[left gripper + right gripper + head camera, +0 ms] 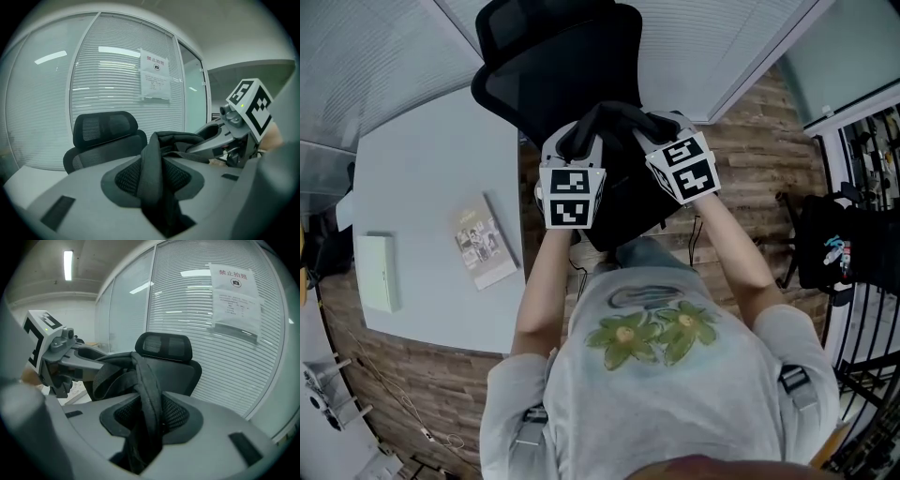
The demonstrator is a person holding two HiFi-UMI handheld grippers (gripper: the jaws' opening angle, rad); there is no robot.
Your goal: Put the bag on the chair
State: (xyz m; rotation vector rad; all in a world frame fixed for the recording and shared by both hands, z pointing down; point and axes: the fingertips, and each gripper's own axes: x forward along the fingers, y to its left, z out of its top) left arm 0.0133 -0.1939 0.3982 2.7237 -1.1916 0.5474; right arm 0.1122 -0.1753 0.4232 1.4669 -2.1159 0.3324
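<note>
A black bag (623,202) hangs in the air in front of the person, just short of the black office chair (558,66). My left gripper (573,142) is shut on one black strap (157,168), which runs down between its jaws. My right gripper (662,127) is shut on another strap (147,399) in the same way. The two grippers are close together, side by side, at the top of the bag. In the left gripper view the chair (105,136) stands ahead and the right gripper (234,136) is at the right. The right gripper view shows the chair (168,362) and the left gripper (61,362).
A pale grey table (431,169) stands at the left with a booklet (483,248) and a white box (378,272) on it. Glass walls with blinds (117,70) rise behind the chair. A dark rack with a black bag (834,248) stands at the right on the wooden floor.
</note>
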